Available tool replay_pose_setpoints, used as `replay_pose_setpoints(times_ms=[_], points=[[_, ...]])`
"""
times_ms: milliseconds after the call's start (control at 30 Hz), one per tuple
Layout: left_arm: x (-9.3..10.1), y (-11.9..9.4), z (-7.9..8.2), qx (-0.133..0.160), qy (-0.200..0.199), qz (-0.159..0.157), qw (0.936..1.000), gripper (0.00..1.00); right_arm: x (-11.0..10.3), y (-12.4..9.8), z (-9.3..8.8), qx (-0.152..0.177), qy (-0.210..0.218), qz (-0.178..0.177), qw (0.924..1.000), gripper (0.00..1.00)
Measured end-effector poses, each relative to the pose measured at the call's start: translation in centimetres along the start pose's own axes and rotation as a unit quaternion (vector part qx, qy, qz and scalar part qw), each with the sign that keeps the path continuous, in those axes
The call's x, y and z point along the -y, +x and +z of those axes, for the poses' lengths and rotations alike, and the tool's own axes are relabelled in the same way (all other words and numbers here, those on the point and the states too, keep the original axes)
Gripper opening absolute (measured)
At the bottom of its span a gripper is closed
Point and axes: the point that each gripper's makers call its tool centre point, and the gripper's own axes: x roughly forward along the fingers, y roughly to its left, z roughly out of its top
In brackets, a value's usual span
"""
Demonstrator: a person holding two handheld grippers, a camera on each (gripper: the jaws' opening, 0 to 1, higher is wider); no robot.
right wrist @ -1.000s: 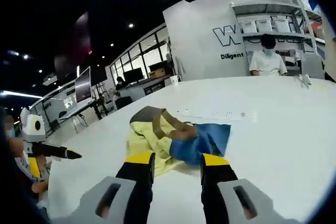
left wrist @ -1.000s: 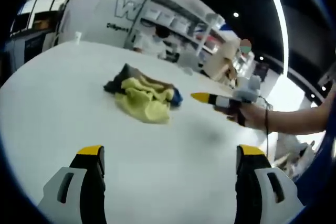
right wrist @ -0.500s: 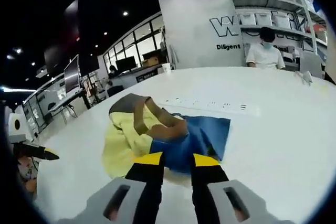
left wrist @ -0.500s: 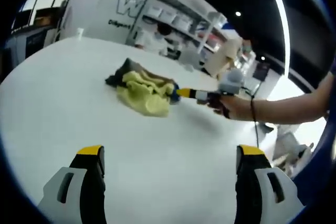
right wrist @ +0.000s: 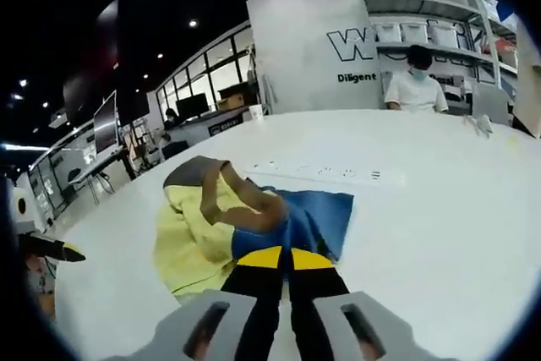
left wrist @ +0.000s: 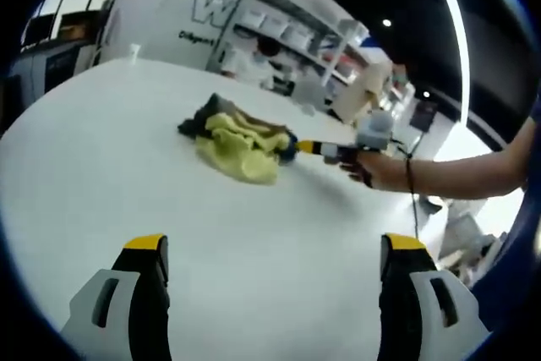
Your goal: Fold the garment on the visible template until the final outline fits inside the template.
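Garment (right wrist: 228, 226): crumpled yellow, brown and blue heap on the white desk (right wrist: 439, 209).
Right gripper (right wrist: 286, 257): jaws nearly shut at the blue edge.
Left gripper (left wrist: 275, 247): jaws wide, empty, well apart from the garment.
Risk: one-sided pull drags the heap instead of spreading it.

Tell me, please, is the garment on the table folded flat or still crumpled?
Still crumpled. The garment lies bunched on the white table, yellow, brown and blue parts heaped in uneven folds; the right gripper is shut on its blue edge.

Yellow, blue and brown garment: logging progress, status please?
Right gripper shut on crumpled yellow, blue and brown garment. Left gripper open over white table. Garment unfolded. Nothing obstructing.
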Motion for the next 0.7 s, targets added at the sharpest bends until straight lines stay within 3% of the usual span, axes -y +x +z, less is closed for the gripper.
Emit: replay_pose_setpoints(times_ms=[300,433,700], points=[[0.1,0.0,0.7,0.010,-0.004,-0.004,0.9999,0.98,-0.9,-2.0,1.8,0.028,-0.011,0.026,0.9992,0.00],[0.1,0.1,0.7,0.010,-0.002,-0.009,0.9999,0.97,-2.1,-3.8,2.5,0.034,-0.037,0.044,0.9978,0.00],[0.5,0.1,0.9,0.015,-0.002,-0.019,0.9997,0.96,-3.6,-7.2,1.7,0.027,-0.075,0.077,0.9939,0.00]])
